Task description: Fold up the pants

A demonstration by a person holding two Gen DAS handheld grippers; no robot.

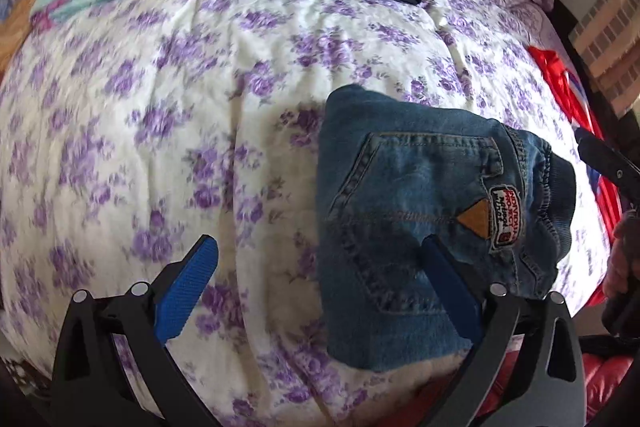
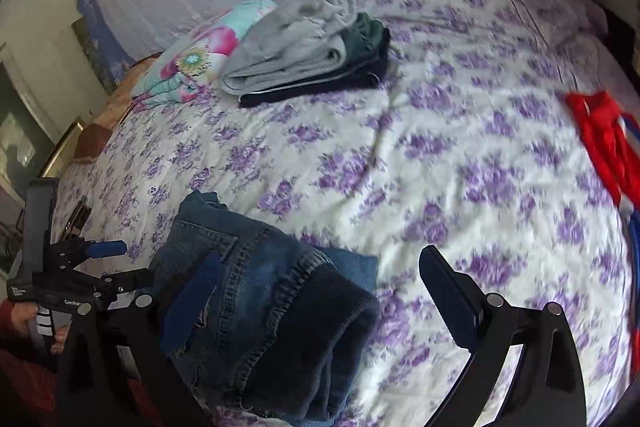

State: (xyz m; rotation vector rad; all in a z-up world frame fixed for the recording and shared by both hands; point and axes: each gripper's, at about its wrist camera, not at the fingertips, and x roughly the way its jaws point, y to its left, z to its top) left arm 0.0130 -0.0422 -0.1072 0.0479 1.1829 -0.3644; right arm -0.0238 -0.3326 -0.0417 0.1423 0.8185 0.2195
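Left wrist view: your left claw (image 1: pixel 316 283) hangs spread and empty, its right finger over the folded jeans (image 1: pixel 436 227) lying on the floral bedspread (image 1: pixel 160 107); a careless pass could snag and undo the fold. Right wrist view: your right claw (image 2: pixel 320 291) is likewise spread, holding nothing, beside the jeans' bulky waistband (image 2: pixel 316 339), which may spring apart.

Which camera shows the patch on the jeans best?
The left wrist view: the patch faces the lens, lettering visible on the folded jeans. The right wrist view shows the jeans from the waistband end, patch hidden.
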